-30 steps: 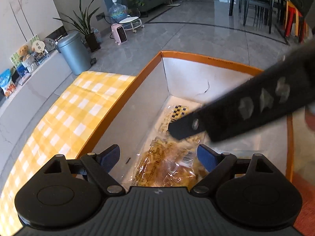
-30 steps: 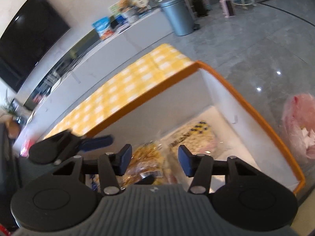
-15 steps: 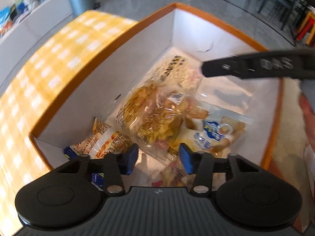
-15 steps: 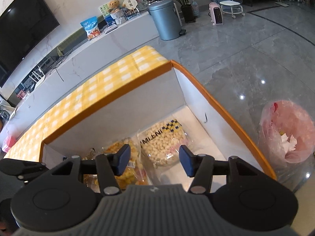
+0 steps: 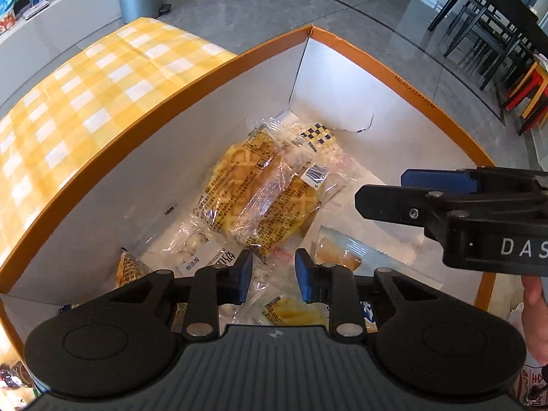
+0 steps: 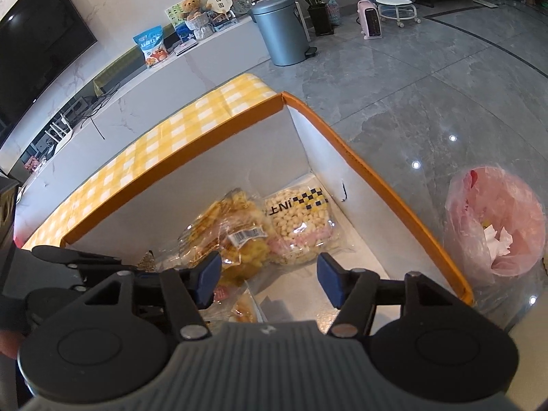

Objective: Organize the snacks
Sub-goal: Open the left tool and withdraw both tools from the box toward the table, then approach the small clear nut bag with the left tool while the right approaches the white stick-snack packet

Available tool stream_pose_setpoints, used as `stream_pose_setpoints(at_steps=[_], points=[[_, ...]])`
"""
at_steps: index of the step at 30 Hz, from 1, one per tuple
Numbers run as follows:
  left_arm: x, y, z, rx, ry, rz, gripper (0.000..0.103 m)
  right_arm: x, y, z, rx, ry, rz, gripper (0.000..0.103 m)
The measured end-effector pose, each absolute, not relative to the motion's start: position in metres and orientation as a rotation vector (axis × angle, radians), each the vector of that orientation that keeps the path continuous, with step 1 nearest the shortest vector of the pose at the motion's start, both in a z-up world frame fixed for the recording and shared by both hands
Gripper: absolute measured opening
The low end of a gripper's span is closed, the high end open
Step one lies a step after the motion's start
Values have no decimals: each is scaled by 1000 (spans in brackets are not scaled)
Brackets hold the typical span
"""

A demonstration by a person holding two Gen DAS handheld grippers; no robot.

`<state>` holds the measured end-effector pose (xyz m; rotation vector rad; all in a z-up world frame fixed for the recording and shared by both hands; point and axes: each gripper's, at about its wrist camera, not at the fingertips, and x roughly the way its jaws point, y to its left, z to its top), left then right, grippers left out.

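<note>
An orange-rimmed white box holds several snack packs. A waffle pack lies in the middle, partly over a bag of small puffed balls in the far corner. A pack of white balls lies nearer. My left gripper points down over the near packs, its jaws drawn close. I see no pack pinched between its pads. My right gripper hangs over the box's right side. Its jaws are opening and have nothing between them.
The box sits on a yellow checked cloth. On the grey floor are a pink bag-lined bin to the right, a grey pedal bin and dark dining chairs. A person's finger shows at the right edge.
My left jaws have gone from wide apart to close together, and that gripper has tipped down over the box. The right jaws have spread a little wider.
</note>
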<state>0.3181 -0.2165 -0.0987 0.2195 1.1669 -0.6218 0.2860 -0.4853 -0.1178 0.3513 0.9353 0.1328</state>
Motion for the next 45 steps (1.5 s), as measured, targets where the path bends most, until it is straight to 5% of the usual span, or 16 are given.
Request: stream_pose_setpoints(at_steps=[6,17,32,45], points=[[289,-212,-81,297,1092,-609,51,287,-478,-114,313,935,140,73],[236,-158,-22,178,908,-520,62,263,-451,-91,244,896,171,91],[140,-60,17,8,664,-266,65,186,-368,-49,175,694,247,95],[79,16,-12,-73,639,-76,66,117,-278,-62,100,544,350,95]])
